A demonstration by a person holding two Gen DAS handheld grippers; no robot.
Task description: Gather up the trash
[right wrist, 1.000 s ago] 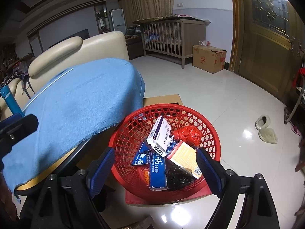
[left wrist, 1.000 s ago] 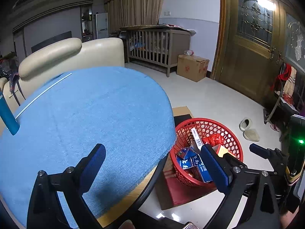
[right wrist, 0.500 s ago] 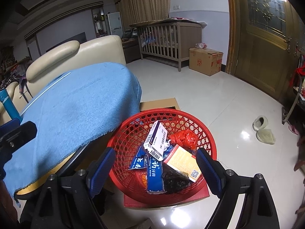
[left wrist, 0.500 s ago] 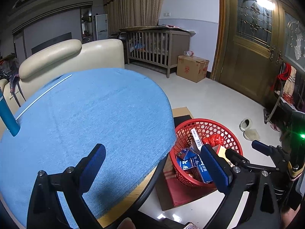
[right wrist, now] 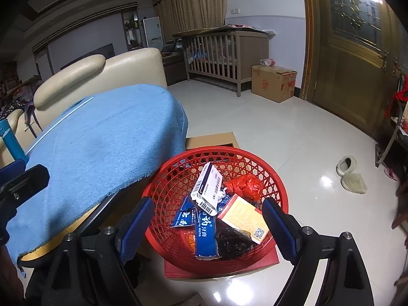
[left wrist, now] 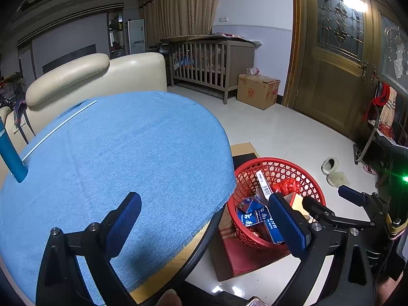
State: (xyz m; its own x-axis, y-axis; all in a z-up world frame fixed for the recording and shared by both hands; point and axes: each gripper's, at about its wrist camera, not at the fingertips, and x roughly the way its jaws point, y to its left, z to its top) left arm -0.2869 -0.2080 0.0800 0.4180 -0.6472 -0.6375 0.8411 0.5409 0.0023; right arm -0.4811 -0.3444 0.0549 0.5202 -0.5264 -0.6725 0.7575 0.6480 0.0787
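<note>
A red mesh basket (right wrist: 278, 193) (left wrist: 312, 186) stands on a red box on the floor beside the table. In it lie a white carton (right wrist: 207, 187), blue packets (right wrist: 205, 239), a crumpled red wrapper (right wrist: 244, 185), an orange box (right wrist: 243, 216) and a black bag (right wrist: 233, 239). My right gripper (right wrist: 207, 225) hangs open above the basket with nothing between its fingers. My left gripper (left wrist: 206, 220) stands open over the edge of the blue tablecloth (left wrist: 114, 158), empty. The right gripper (left wrist: 331, 204) also shows at the right of the left wrist view.
A thin white stick (left wrist: 58, 127) and a blue cylinder (left wrist: 11, 158) are on the tablecloth. A cream sofa (left wrist: 102, 76) stands behind the table. Slippers (right wrist: 350, 176), a cardboard box (right wrist: 274, 83), a crib (right wrist: 224, 56) and a wooden door (right wrist: 352, 76) lie beyond.
The basket has drifted slightly lower and left in the right wrist view. The right gripper shows a little further into the left wrist view. Both grippers stay open and empty.
</note>
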